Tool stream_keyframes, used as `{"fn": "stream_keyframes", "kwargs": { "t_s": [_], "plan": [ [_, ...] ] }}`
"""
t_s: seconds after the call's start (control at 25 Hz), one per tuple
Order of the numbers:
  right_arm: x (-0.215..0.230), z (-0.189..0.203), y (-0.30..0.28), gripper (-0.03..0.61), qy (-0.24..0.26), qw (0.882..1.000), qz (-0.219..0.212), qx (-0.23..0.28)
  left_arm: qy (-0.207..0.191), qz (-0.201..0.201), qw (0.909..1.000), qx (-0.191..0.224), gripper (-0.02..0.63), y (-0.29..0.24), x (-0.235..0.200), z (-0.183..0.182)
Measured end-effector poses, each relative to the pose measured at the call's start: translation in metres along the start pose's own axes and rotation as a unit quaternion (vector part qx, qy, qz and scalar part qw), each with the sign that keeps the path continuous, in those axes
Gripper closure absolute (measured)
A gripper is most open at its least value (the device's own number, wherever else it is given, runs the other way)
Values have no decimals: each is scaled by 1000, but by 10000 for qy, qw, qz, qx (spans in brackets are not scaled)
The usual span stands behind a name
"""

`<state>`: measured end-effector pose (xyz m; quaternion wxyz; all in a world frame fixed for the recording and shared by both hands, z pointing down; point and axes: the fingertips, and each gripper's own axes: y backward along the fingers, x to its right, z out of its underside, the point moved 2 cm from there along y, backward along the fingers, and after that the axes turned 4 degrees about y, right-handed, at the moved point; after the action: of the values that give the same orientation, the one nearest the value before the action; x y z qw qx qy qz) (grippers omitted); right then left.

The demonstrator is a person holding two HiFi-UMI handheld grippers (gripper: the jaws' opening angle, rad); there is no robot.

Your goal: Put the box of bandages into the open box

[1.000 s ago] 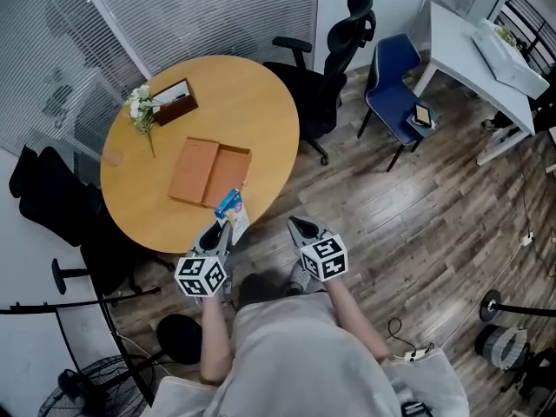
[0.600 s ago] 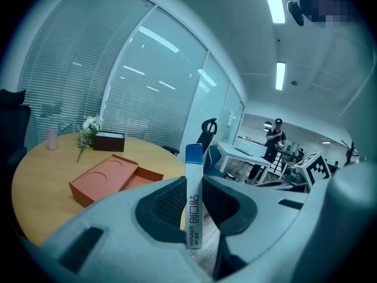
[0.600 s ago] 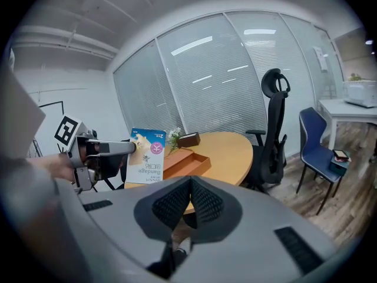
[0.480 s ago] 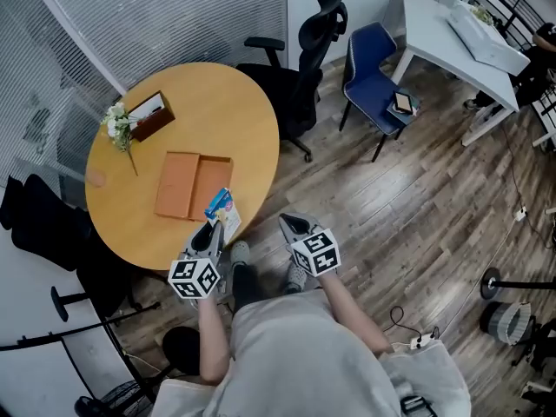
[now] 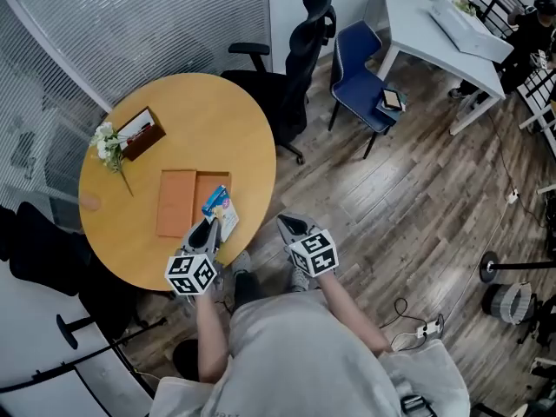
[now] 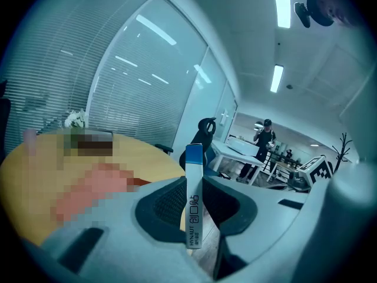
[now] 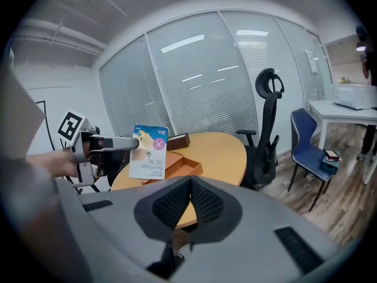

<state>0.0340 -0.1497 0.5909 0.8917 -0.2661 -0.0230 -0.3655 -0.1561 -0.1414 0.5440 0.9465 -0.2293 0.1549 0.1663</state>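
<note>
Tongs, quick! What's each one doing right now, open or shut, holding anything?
Left tongs: closed on the box of bandages.
Right tongs: closed, holding nothing.

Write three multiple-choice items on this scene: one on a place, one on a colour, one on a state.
1. Where does the open box lie?
A. on the floor
B. on the round table
C. on a chair

2. What colour is the open box?
A. white
B. green
C. orange

3. How do the left tongs stand?
A. clamped on the bandage box
B. wide apart, empty
C. out of sight

Key: B, it rests on the tabletop; C, tray and lid are both orange; A, the left gripper view shows the box pinched upright between them.
</note>
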Motion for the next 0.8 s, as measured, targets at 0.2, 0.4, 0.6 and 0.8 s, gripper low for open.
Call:
{"fn": "stream_keyframes", "kwargs": {
  "t_s": [0.2,0.4,0.6,0.8],
  "plan": [
    [-7,-8,-24,581,-138,9997,177,-11,-23,135,9996,-229,532,-12,-29,-13],
    [-8,-17,-46,581,-273,9989,390,30,-58,309,9984,-472,532,-28,-54,-21],
    [-11,-19,-61,581,-362,9979,544,-51,-14,432,9967,-689,532,-43,-75,-25],
    [-15,-11,-75,581,-431,9966,672,-188,99,484,9925,-1116,532,-57,-102,-8]
  ]
}}
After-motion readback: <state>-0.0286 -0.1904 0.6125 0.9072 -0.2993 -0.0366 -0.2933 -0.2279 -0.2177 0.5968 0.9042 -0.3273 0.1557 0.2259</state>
